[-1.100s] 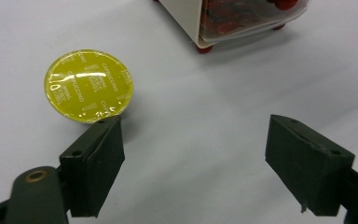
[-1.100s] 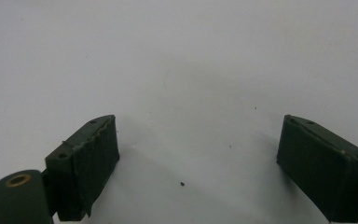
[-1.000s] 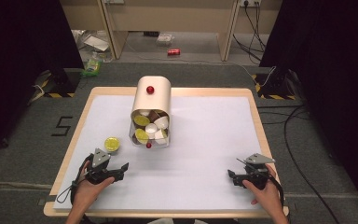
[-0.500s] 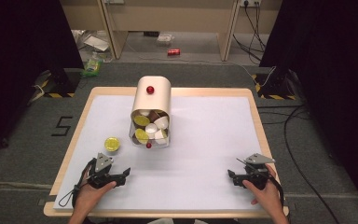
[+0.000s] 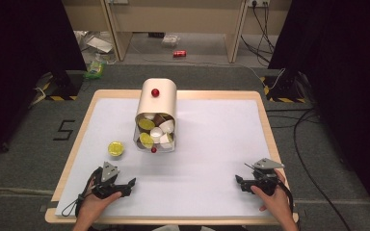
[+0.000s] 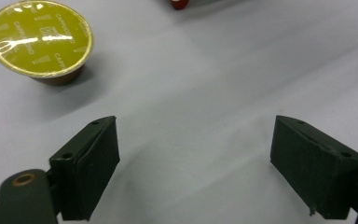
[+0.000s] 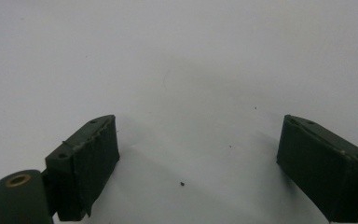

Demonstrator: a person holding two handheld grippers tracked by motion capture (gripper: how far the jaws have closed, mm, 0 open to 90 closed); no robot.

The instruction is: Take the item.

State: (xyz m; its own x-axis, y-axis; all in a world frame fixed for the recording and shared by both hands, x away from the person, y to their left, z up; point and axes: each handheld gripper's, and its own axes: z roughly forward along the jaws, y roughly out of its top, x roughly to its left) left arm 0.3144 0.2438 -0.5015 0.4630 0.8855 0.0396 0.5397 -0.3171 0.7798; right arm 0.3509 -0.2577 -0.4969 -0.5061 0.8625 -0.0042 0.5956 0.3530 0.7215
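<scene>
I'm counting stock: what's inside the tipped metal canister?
The canister lies on its side; its mouth shows several coffee capsules, some yellow-green-lidded, some white, some brown. Any deeper inside are hidden by its wall and the front ones.

Even overhead light falls on the white table sheet [image 5: 212, 144], while both flanks of the high view sink into near black. The gripper views are soft and slightly blurred; glare streaks the yellow capsule lid [image 6: 39, 37], and faint shadows spread beneath the jaws.

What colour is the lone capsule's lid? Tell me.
Yellow-green foil on the capsule; clearest in the left gripper view.
</scene>
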